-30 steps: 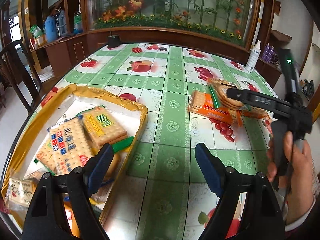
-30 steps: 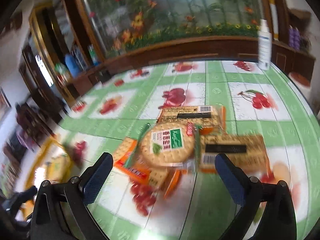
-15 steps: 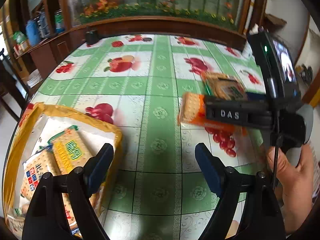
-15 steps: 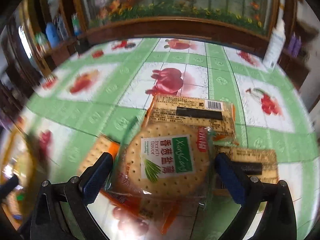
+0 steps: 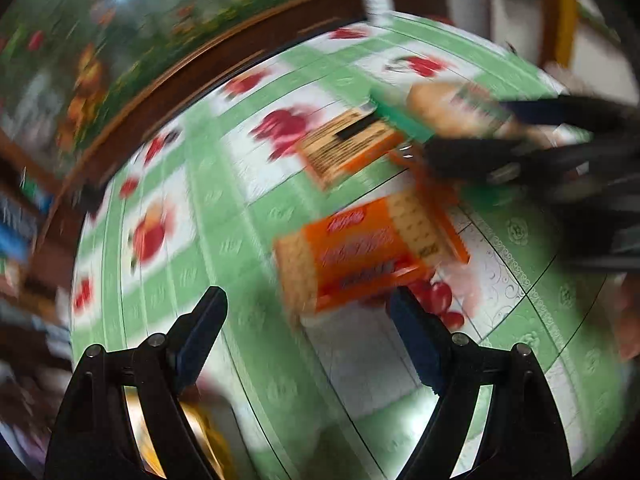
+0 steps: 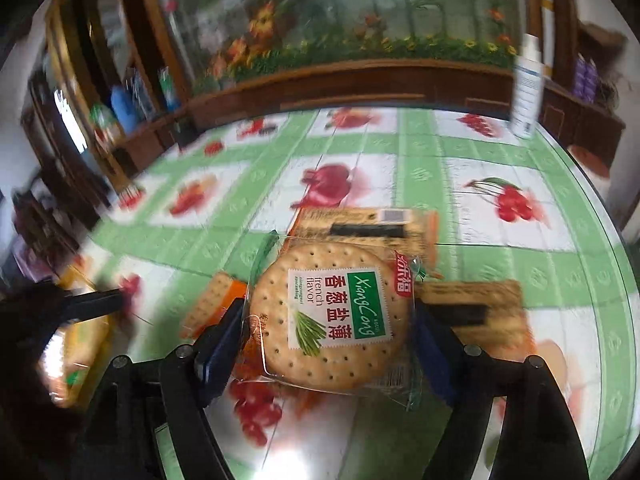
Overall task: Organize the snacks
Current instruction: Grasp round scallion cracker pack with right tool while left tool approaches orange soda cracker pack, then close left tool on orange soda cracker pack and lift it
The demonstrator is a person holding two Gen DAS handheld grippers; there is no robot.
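Note:
A round cracker packet with a green and white label lies on top of the snack pile, between the blue pads of my right gripper. Its jaws are closing, and both pads touch the wrapper's edges. Under and beside the packet lie two brown barcode packs and an orange cracker pack. In the blurred left wrist view, my left gripper stands open just short of the orange cracker pack, with nothing between its fingers. My right gripper reaches in from the right there.
The green fruit-print tablecloth covers the round table. A yellow tray holding cracker packs sits at the left, and its corner shows below my left gripper. A white bottle stands at the far right edge. A wooden cabinet runs behind.
My left gripper has swung right from the tray toward the snack pile and rolled. My right gripper has moved in over the round cracker packet and its jaws have narrowed onto it.

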